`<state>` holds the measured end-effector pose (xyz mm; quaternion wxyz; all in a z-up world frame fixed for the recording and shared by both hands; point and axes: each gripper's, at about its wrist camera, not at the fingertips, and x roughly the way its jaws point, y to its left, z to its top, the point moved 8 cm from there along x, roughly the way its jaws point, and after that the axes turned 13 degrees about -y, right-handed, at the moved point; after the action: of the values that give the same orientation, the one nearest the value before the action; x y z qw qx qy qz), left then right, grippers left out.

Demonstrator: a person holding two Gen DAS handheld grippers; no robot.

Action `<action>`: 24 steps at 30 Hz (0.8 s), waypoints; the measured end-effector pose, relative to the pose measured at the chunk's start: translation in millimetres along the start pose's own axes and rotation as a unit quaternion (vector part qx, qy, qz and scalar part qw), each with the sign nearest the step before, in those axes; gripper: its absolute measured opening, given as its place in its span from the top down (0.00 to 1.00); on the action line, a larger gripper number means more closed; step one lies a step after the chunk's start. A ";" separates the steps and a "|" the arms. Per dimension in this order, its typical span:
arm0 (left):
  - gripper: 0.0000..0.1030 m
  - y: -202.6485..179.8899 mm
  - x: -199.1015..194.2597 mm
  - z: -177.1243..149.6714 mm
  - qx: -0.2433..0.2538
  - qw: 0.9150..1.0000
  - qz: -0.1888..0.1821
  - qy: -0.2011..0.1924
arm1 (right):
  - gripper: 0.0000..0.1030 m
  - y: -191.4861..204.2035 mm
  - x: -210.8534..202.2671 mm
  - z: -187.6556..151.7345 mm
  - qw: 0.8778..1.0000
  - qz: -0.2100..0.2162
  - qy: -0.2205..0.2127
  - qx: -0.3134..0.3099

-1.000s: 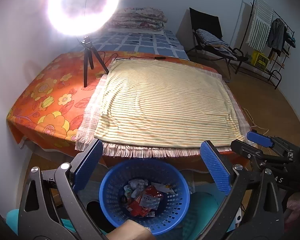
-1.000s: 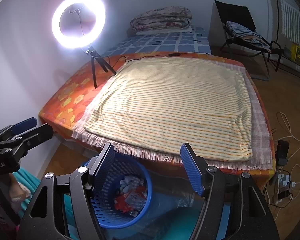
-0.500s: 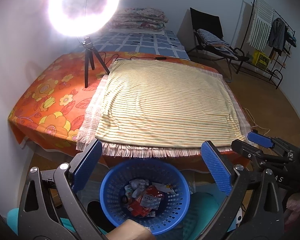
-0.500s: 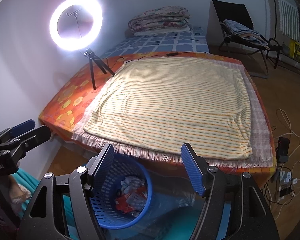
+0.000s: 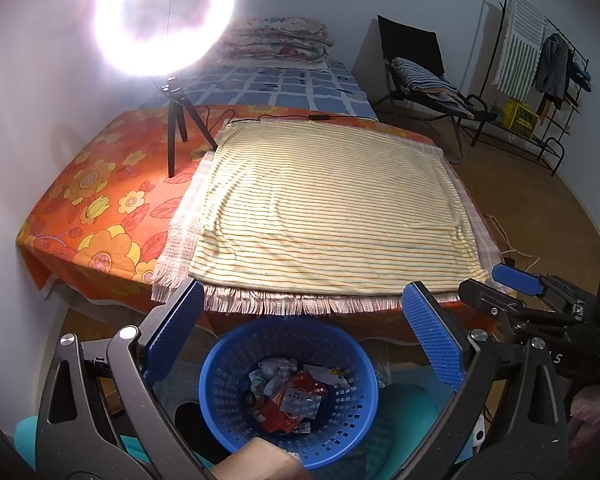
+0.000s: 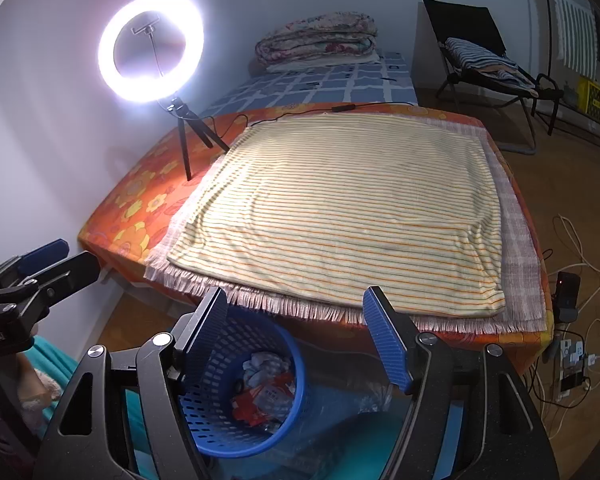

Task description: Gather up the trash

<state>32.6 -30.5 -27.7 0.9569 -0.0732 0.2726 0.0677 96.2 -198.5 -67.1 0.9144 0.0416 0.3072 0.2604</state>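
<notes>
A blue perforated basket (image 5: 236, 432) (image 6: 220, 420) stands on the floor in front of the table, holding crumpled wrappers (image 5: 290, 394) (image 6: 266, 388), red and white. My left gripper (image 5: 300, 312) hangs open above the basket with nothing between its blue pads. My right gripper (image 6: 296, 312) is open too and empty, over the basket's right side. Each gripper shows at the edge of the other's view. The yellow striped cloth (image 5: 332, 208) (image 6: 348, 216) on the table lies bare.
A lit ring light on a tripod (image 5: 176, 128) (image 6: 184, 136) stands on the orange floral table cover (image 5: 92, 200) at left. A bed with folded blankets (image 5: 280, 36), a black chair (image 5: 416, 60) and a clothes rack (image 5: 540, 64) lie beyond. Cables and a power strip (image 6: 568, 364) lie on the floor at right.
</notes>
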 end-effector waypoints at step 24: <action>0.02 -3.4 5.0 -5.3 0.002 1.000 0.008 0.020 | 0.31 0.1 5.4 -5.6 1.000 0.004 0.014 0.015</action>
<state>34.6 -34.3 -34.5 0.9510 -0.0704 0.2920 0.0730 96.6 -196.2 -74.5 0.9082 0.0526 0.3237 0.2600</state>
